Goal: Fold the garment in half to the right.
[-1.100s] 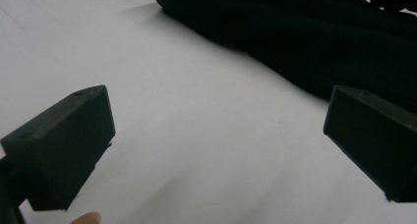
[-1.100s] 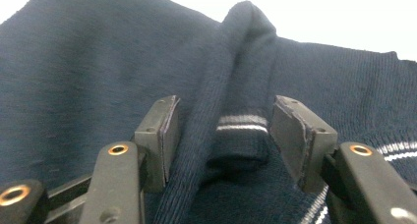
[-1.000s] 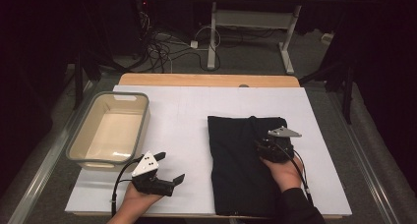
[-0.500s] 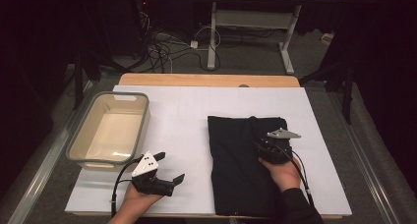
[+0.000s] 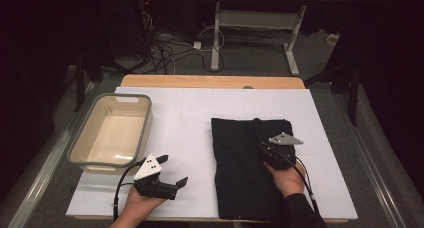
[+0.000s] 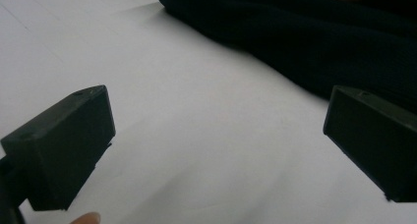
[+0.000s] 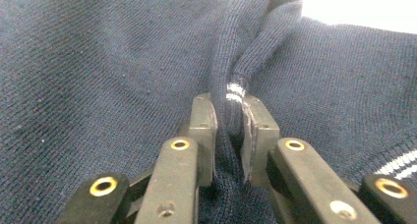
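A dark navy knit garment (image 5: 240, 173) lies folded on the white table top (image 5: 190, 118), right of centre. My right gripper (image 5: 262, 147) rests on its upper right part. In the right gripper view its jaws (image 7: 228, 118) have just been closing and now pinch a raised fold of the garment (image 7: 98, 62) with a thin white stripe. My left gripper (image 5: 175, 169) lies open at the near left of the table, nothing between its jaws (image 6: 219, 135). The garment's edge (image 6: 305, 37) shows beyond them.
A beige plastic bin (image 5: 145, 123) with a grey rim stands at the left side of the table. A wooden board edge (image 5: 210, 81) runs along the far side. Cables and table legs lie on the floor beyond.
The right gripper has shifted slightly nearer and to the left on the garment. The left hand and its gripper have stayed put.
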### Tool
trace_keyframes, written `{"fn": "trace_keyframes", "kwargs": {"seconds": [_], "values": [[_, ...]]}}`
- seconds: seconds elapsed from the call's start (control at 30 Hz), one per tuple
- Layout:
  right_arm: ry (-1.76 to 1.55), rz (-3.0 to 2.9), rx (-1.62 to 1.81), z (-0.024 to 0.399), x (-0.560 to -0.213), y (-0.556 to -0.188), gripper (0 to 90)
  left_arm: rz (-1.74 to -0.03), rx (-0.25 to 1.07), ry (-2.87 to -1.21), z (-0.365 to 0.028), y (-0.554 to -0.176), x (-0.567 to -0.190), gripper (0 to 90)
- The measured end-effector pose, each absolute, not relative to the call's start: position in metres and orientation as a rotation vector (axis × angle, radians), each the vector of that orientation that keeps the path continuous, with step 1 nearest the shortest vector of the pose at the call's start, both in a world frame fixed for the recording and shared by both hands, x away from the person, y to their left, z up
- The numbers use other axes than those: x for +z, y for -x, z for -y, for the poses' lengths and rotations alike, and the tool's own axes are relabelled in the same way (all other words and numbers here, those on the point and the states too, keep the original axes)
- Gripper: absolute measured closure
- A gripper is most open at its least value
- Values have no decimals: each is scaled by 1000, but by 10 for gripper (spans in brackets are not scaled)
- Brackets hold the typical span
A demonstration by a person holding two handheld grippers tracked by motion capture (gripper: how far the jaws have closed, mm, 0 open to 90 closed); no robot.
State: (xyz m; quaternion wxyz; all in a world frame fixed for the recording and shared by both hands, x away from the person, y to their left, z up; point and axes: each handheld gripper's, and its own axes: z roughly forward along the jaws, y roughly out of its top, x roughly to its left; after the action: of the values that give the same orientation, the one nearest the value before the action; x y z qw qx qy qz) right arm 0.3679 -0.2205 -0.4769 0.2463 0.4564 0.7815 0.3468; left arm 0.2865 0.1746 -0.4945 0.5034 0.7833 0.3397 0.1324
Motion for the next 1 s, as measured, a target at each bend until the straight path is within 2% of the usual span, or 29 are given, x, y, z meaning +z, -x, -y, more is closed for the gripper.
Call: {"fn": "trace_keyframes", "kwargs": {"seconds": [0.4,0.57,0.7,1.0], "values": [[-1206,-1910,1046,246,-418,-354,794,-821,316,-1894,-175,-287,-494,0],[-1219,-1862,1042,257,-407,-354,794,-821,316,-1893,-175,-287,-494,0],[-1278,-1858,998,266,-415,-361,793,-819,314,-1894,-175,-287,-494,0],[-1447,-1866,891,296,-468,-374,794,-812,306,-1893,-175,-287,-494,0]]}}
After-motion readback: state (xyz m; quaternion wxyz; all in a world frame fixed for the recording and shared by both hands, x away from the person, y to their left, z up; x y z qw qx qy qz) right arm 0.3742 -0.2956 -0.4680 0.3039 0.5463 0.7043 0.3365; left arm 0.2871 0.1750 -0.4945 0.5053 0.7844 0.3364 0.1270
